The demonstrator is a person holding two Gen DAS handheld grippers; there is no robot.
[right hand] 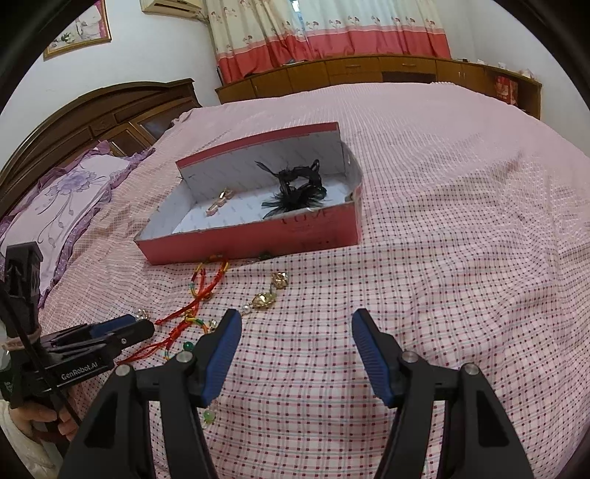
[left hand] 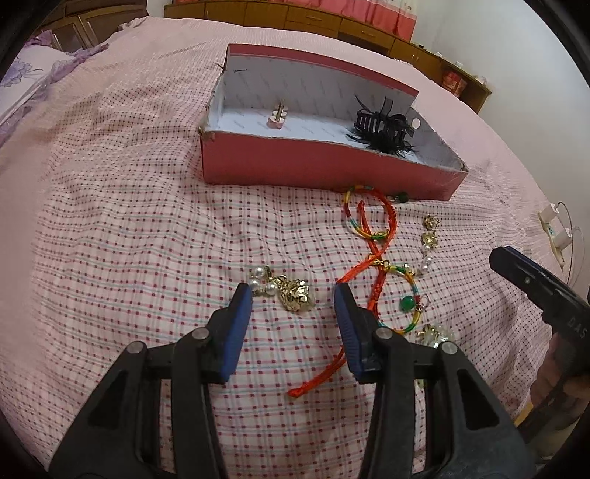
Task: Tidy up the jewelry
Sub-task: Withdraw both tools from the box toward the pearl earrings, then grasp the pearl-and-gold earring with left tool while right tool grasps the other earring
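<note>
Both tongs, left (left hand: 293, 291) and right (right hand: 297, 318), gape empty above the bed (left hand: 129, 228); two hair clips lie in one box (left hand: 295, 167), a black one (left hand: 383, 127) and a pink one (left hand: 277, 117).

Bed (left hand: 129, 221) in pink checked cover filling frame; red box (left hand: 324, 169) sitting upper centre, corded bracelets (left hand: 372, 221) and gold pearl earrings (left hand: 284, 289) lying just below it.

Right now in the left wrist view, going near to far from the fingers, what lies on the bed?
gold and pearl earring between the open left gripper tips → gold drop earring → red box, front wall → pink flower piece and black feathered hair claw inside it → wooden cabinets.
</note>
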